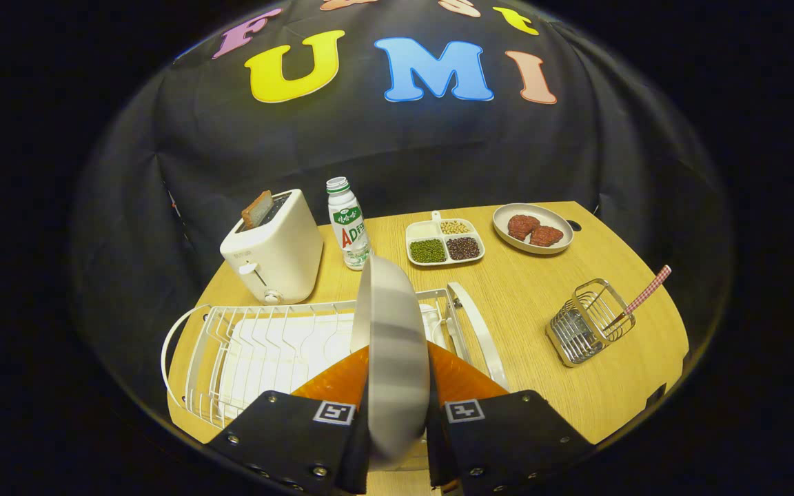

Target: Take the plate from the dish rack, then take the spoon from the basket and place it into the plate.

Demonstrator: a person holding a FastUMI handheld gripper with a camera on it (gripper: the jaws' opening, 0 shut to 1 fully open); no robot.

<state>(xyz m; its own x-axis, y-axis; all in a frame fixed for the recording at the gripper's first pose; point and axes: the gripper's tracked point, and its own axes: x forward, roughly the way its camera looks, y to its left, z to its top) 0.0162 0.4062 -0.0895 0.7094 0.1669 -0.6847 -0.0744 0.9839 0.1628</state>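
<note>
While the gripper is closed on the plate, both fingers press against its two faces and the pale grey plate stands on edge between them, upright, its rim rising just ahead of the fingertips. Beneath and behind the plate lies the white wire dish rack, set along the near left edge of the wooden table. Toward the table's right edge stands the small metal basket, tilted, with the spoon leaning out of it by its checked handle. At the far edge are a white toaster holding a slice of bread, a drink bottle, a divided tray of beans and a dish of red meat pieces.
</note>
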